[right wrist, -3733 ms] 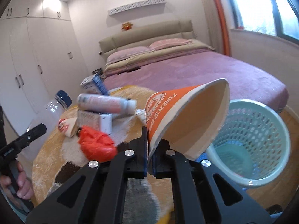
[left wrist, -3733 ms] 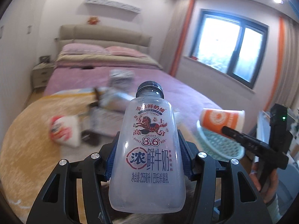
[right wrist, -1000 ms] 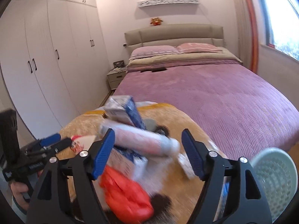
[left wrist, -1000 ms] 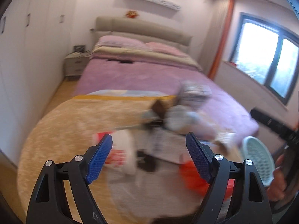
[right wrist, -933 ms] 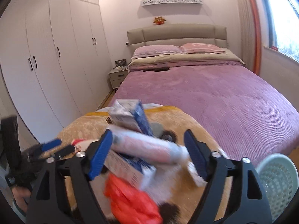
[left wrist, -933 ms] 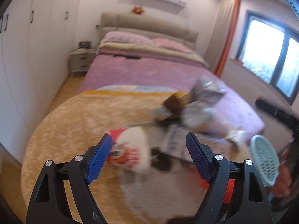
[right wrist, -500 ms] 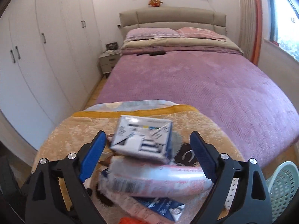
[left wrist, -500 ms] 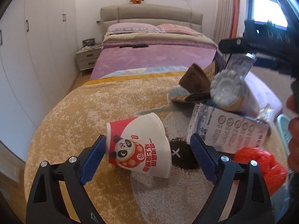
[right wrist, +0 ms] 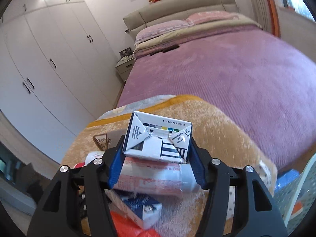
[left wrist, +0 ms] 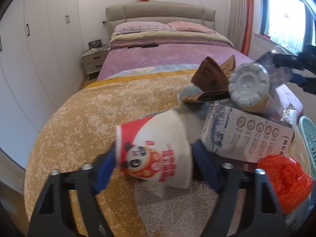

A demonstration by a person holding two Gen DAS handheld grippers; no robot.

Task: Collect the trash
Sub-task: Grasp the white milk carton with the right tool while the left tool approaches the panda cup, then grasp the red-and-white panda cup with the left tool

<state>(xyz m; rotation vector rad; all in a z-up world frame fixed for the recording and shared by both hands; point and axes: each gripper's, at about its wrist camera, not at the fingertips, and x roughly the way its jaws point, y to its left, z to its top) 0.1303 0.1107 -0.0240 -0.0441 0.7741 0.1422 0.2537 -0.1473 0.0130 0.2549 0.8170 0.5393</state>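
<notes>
On the round yellow rug (left wrist: pixel 83 118) lies a heap of trash. At its near edge the left gripper (left wrist: pixel 153 158) is closing its jaws around a panda-print paper cup (left wrist: pixel 156 148) lying on its side — both blue pads seem to touch it, though blur hides the contact. Atop the heap, the right gripper (right wrist: pixel 156 154) is closing on a small white-and-blue drink carton (right wrist: pixel 158 138), pads against its sides. A mint basket (left wrist: pixel 308 136) beside the rug is cut off by the frame edge.
</notes>
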